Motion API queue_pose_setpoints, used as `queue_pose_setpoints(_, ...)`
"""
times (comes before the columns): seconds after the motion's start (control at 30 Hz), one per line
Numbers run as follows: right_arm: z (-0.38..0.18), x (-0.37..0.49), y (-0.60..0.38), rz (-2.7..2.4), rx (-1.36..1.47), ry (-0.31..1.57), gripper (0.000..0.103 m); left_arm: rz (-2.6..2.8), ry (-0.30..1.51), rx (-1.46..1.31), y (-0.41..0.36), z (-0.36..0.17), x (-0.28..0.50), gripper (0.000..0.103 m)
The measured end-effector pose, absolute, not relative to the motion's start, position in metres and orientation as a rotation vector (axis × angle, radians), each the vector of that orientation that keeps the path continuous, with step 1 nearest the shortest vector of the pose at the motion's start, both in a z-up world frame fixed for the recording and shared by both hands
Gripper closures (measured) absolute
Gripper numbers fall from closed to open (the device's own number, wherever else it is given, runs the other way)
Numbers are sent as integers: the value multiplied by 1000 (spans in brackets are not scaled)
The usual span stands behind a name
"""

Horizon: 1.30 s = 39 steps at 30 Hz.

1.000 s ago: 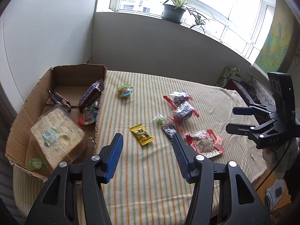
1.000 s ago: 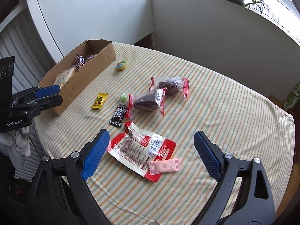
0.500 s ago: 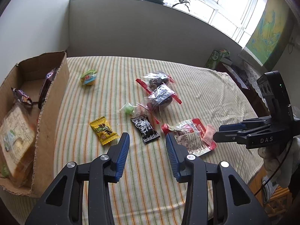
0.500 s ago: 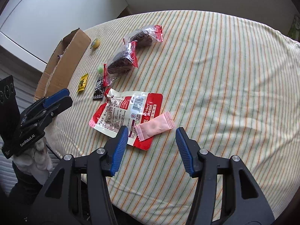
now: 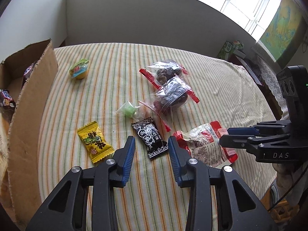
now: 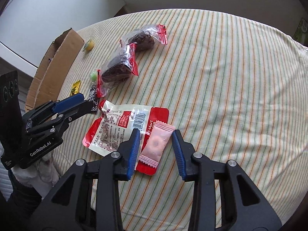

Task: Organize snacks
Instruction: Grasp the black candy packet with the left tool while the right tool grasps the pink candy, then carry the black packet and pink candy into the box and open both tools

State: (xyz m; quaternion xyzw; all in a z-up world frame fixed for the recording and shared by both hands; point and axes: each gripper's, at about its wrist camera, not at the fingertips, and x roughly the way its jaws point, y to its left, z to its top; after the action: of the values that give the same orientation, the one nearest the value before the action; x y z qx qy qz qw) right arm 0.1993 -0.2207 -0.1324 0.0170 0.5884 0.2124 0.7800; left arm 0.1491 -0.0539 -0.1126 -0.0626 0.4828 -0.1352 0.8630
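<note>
My left gripper (image 5: 151, 142) points down at the striped table, and its jaws are closing around a black candy packet (image 5: 151, 140) that lies between them; the pads do not touch it. The jaws of my right gripper (image 6: 156, 134) are also closing. They straddle a pink sachet (image 6: 156, 144) with a gap on each side. The sachet rests on a red and white pouch (image 6: 115, 130). A yellow candy (image 5: 95, 141), a green wrapped sweet (image 5: 128, 110), a jelly cup (image 5: 79, 71) and two clear packets of dark cake (image 5: 173, 96) lie loose on the cloth.
An open cardboard box (image 5: 32, 96) stands at the table's left edge with a chocolate bar (image 5: 6, 98) inside. A green carton (image 5: 231, 48) sits beyond the far right corner. Both grippers are close together near the table's front edge.
Both grippers have sunk toward the table and their jaws have narrowed. The left one has moved right, from the box to over the black packet. The right one has rolled and now straddles the pink sachet.
</note>
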Motion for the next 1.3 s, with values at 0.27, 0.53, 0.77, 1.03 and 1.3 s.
queue_pose_setpoints(0.27,-131,199,-211,442,-77,1242,81,-270,1031,-85,-63,-118,159,69)
queue_pose_setpoints(0.53,-130,195,-220,417,-138,1219,83,-269,1033,-33,-67,-119,163,77)
queue_pose_setpoints(0.77,-129,192,-219,413,-155,1198,84,-271,1024,2,-66,-119,158,79)
queue_pose_setpoints(1.03,-120,180,-234,417,-102,1168,84,-286,1009,-67,-58,-112,146,80)
queue_pose_setpoints(1.3,-90,175,-238,449,-40,1108,84,-298,942,-126,-43,-84,129,80)
